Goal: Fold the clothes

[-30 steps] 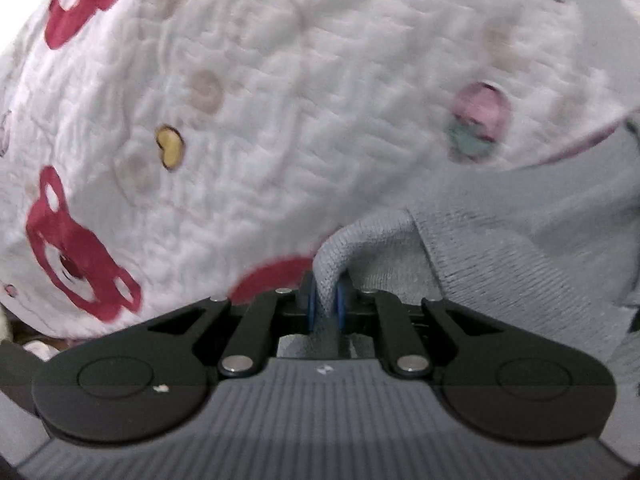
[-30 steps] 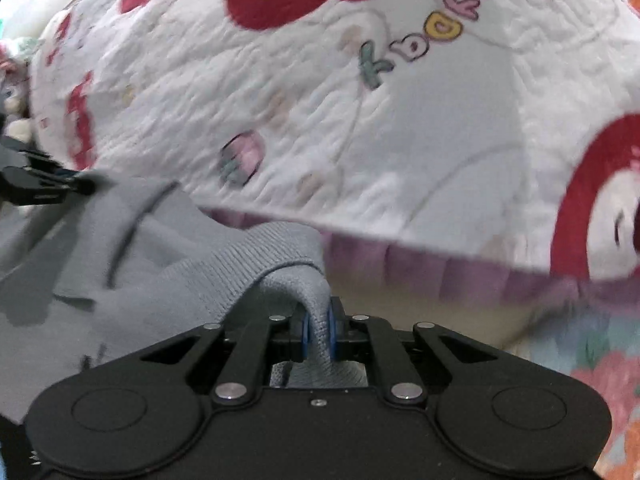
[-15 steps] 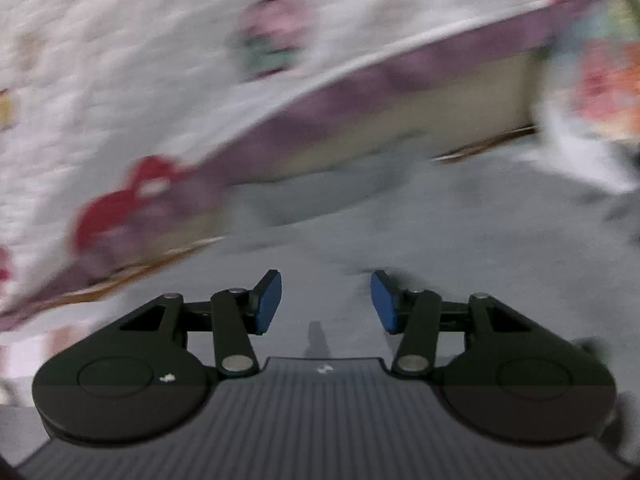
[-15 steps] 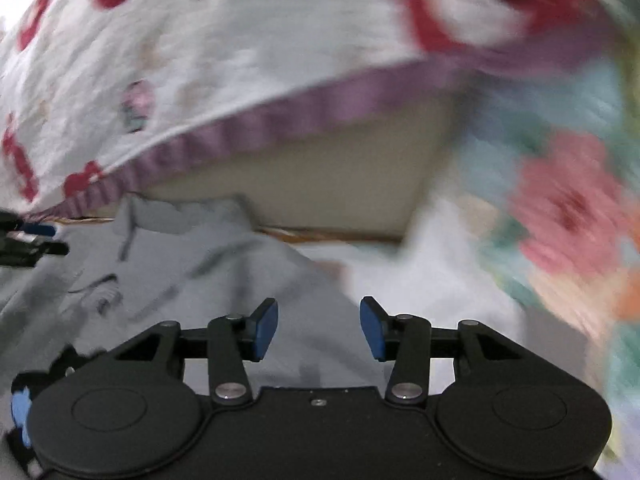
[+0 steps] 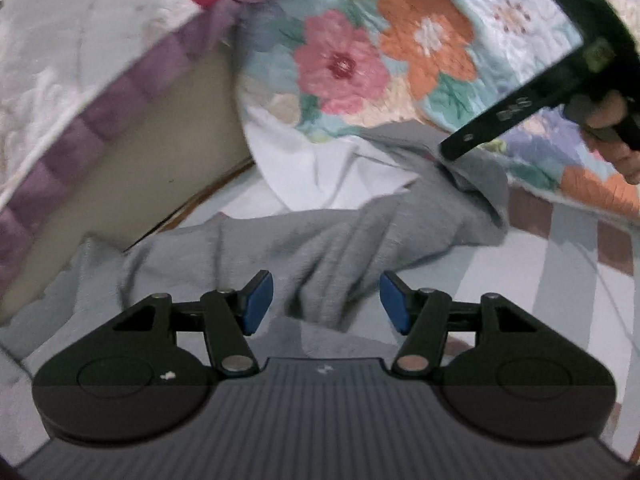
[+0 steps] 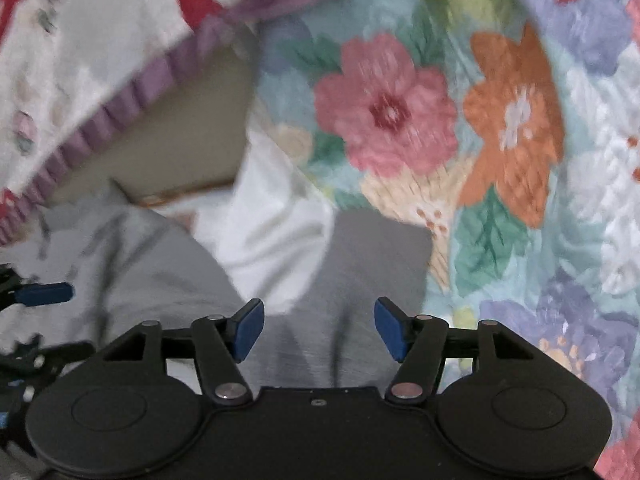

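Note:
The grey knit garment [image 5: 320, 248] lies crumpled on the striped sheet [image 5: 568, 264], partly over a white cloth [image 5: 320, 168]. My left gripper [image 5: 326, 305] hovers just above its near part. Its jaws are opening, with only loose cloth below the gap. My right gripper [image 6: 319, 328] hangs over the garment's [image 6: 360, 272] far right corner. Its jaws are opening too, and its pads press on nothing. In the left wrist view the right gripper [image 5: 460, 146] shows from the side, held by a hand [image 5: 608, 132]. One blue pad [image 6: 48, 294] of the left gripper shows at the right view's left edge.
A white quilt with red bear prints and a purple border [image 5: 80, 60] hangs over the left. A floral quilt [image 6: 400, 120] fills the right and back. A beige panel [image 5: 160, 152] with a wooden edge stands behind the garment.
A second ago both grippers were shut on folds of the grey garment. Both have let go and opened wide, and swung down and away from the white quilt; the garment now lies on the sheet.

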`<state>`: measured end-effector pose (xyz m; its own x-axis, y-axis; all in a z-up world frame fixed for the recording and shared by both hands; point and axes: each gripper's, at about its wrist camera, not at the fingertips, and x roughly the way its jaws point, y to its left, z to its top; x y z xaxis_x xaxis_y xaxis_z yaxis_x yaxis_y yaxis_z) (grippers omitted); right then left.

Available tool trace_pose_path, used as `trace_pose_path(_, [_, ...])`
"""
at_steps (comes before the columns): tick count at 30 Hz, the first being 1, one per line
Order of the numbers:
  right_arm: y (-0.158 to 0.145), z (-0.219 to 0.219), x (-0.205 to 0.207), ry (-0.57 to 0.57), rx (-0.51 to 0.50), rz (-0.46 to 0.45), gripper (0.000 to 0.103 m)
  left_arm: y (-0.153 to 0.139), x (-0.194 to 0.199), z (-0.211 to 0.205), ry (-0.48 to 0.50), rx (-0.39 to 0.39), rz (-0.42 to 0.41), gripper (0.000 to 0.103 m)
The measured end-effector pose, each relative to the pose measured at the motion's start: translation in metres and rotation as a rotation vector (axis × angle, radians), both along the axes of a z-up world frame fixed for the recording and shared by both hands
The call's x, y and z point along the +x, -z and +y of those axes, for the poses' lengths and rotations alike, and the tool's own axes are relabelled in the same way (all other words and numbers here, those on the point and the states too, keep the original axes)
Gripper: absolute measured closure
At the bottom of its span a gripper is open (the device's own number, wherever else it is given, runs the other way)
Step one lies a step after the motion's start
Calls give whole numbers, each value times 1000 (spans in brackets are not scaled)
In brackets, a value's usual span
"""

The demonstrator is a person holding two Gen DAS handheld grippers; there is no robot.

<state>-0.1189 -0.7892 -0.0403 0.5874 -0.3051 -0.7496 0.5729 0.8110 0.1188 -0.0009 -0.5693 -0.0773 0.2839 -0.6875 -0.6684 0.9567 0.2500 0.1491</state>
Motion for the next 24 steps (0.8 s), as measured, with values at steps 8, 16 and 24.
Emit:
trace_pose_path(8, [15,-12,35,-36,-20,14,91,18,13,-11,-26,102,55,48])
trace_pose_path(16, [-111,16,-69,-84,-277,-600,81,7,13,6,27,132,150,92])
trace_pose_path(24, [-38,-6,-100,268,-191,-126,47,10,-6,5,36,126,162,70])
